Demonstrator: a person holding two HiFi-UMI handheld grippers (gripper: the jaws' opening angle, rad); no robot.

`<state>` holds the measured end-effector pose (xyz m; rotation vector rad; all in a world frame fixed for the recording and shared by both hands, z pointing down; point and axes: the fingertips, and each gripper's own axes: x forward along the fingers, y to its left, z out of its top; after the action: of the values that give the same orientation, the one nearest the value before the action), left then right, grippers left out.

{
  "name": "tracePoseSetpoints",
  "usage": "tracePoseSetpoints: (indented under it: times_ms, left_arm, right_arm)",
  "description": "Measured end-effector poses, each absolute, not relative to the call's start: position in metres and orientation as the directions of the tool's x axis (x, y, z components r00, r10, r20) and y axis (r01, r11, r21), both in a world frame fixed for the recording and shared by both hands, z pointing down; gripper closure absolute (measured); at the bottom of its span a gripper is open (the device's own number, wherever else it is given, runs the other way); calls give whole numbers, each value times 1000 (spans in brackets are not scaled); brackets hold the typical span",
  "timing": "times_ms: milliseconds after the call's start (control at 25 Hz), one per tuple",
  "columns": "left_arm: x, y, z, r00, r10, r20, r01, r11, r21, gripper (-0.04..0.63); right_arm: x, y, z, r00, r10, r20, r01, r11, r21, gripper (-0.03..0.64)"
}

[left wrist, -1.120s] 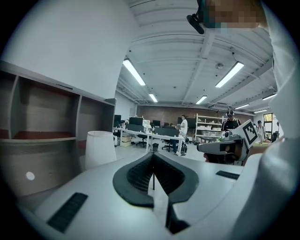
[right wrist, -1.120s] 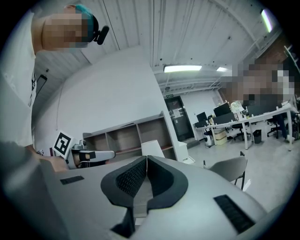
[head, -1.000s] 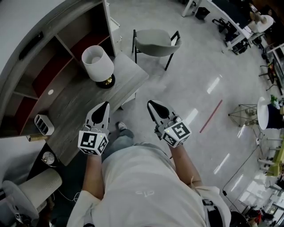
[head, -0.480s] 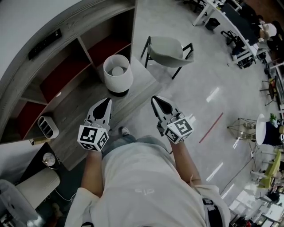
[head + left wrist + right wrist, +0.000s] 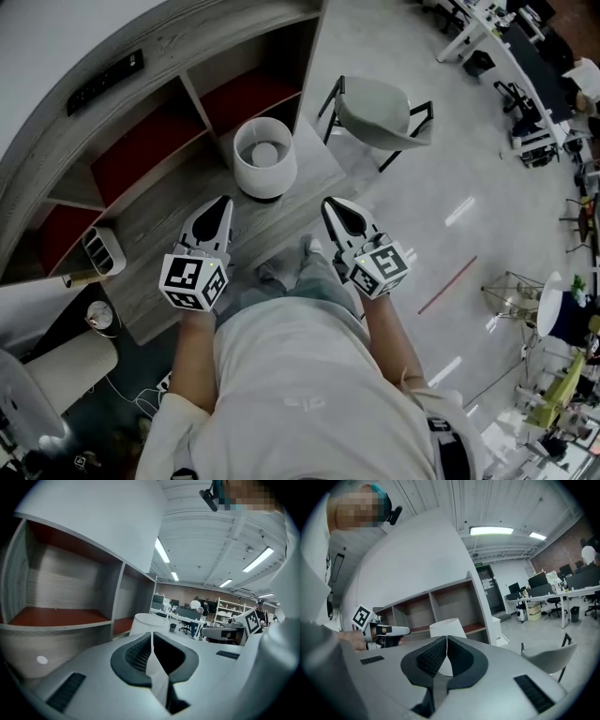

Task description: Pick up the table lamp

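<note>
Close beneath our head camera, we are holding the left gripper (image 5: 221, 202) and the right gripper (image 5: 330, 204) side by side, and each is keeping its fingers pressed together on nothing. Their marker cubes are showing only black-and-white square patterns, no words, and the small mark on our pale shirt (image 5: 305, 375) is proving too faint to read. Just past the fingertips the grey wooden counter (image 5: 169, 225) is carrying the table lamp (image 5: 264, 157), which is standing upright near the counter's far corner, apart from both grippers. We are looking down into its round white shade. At the counter's left end a small white slotted box (image 5: 99, 251) is sitting. Behind the lamp a shelf unit (image 5: 141, 150) with red-brown compartment floors is curving along the wall. Farther off a grey chair (image 5: 380, 111) is standing on the glossy floor, and office desks (image 5: 520, 56) are lining the far side.
</note>
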<state>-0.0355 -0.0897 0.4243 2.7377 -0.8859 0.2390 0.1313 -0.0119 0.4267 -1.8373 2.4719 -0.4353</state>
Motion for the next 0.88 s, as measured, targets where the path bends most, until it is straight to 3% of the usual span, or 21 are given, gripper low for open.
tracePoseSetpoints:
  times_ms: [200,400,880]
  left_arm:
    - [-23,-116,422,744,-601,291,-662,-722,201,570]
    - [1,-136,422,716,-583,384,-688,-684,244,455]
    - [16,-195,420,532,-676,509,-825,-548,135,419]
  right_arm:
    - [150,-36,436,-374,-914,158,-909,327,-258,586]
    - [173,-56,442,-438,-883,168,-880,383,-281,586]
    - [193,-99,463,-581,-795,176,-796,510,-326,586]
